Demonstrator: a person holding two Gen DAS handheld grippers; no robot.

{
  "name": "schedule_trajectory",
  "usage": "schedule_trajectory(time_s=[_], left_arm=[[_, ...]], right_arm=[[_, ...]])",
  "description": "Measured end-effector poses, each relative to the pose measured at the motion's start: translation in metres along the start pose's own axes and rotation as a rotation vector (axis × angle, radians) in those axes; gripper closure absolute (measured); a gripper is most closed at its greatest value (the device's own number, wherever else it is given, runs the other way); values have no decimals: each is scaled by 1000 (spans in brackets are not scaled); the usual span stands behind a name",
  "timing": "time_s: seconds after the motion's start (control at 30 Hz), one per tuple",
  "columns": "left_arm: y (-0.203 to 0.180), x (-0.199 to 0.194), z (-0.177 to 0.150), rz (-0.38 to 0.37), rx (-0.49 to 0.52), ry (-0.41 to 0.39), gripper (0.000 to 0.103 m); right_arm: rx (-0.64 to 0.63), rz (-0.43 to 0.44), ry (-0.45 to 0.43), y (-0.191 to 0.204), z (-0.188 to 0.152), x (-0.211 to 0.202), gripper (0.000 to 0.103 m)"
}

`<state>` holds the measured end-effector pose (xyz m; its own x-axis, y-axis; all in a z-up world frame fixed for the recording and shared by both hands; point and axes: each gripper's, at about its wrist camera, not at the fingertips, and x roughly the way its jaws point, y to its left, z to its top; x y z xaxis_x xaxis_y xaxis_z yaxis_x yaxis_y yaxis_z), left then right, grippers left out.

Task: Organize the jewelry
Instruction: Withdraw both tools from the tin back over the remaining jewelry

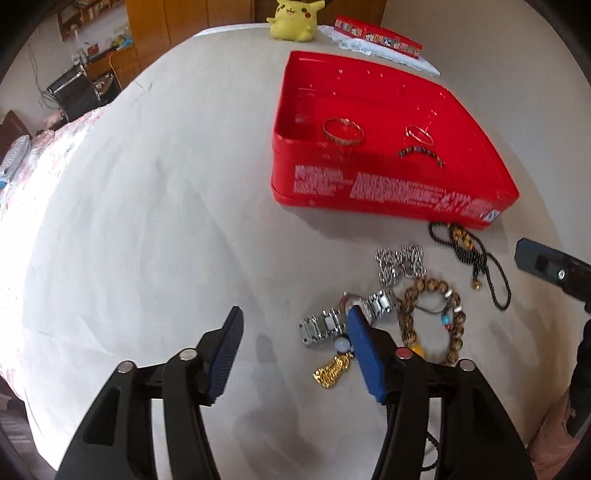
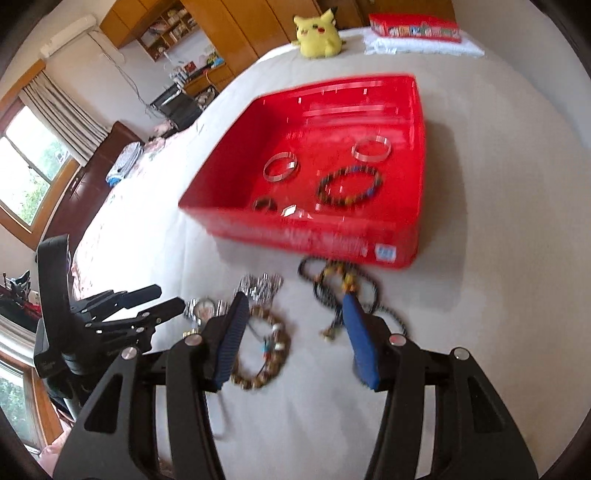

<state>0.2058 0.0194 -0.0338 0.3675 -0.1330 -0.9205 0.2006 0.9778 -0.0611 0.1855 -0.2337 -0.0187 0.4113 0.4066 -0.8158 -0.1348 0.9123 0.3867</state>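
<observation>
A red tin box (image 1: 388, 192) sits on the white table, holding a silver bangle (image 1: 342, 132), a thin bangle (image 1: 419, 134) and a dark beaded bracelet (image 1: 421, 154). In front of it lie a silver chain (image 1: 399, 264), a silver watch (image 1: 332, 321), a wooden bead bracelet (image 1: 432, 317), a gold pendant (image 1: 330, 371) and a black bead necklace (image 1: 472, 254). My left gripper (image 1: 294, 314) hangs open just left of the watch, nothing between its pads. My right gripper (image 2: 295, 300) is open above the wooden bracelet (image 2: 266, 347) and black necklace (image 2: 340, 280), gripping neither.
A yellow plush toy (image 1: 291, 20) and a red patterned lid (image 1: 376, 35) on a white cloth sit at the table's far edge. The table drops off at the left toward a flowered cover (image 1: 55, 147). Bare tabletop lies left of the box.
</observation>
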Motion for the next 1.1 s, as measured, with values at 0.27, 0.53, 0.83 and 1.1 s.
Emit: schedule_trajectory(time_s=[0.27,0.53,0.83,1.1], left_arm=[[-4,14,-3,-27,-21,40,37],[-5,-6,-24,-55,-34,16,37],[-10,5,-41,-51,-24,66,39],[-8,2,-45,-101,-17,77,45]], right_arm=[[4,-17,55,2,-19,15,50],[-17,11,105,11,-32,21,50],[-15,20,102,11,-42,14,52],[-6,28,105,8,-45,12,52]])
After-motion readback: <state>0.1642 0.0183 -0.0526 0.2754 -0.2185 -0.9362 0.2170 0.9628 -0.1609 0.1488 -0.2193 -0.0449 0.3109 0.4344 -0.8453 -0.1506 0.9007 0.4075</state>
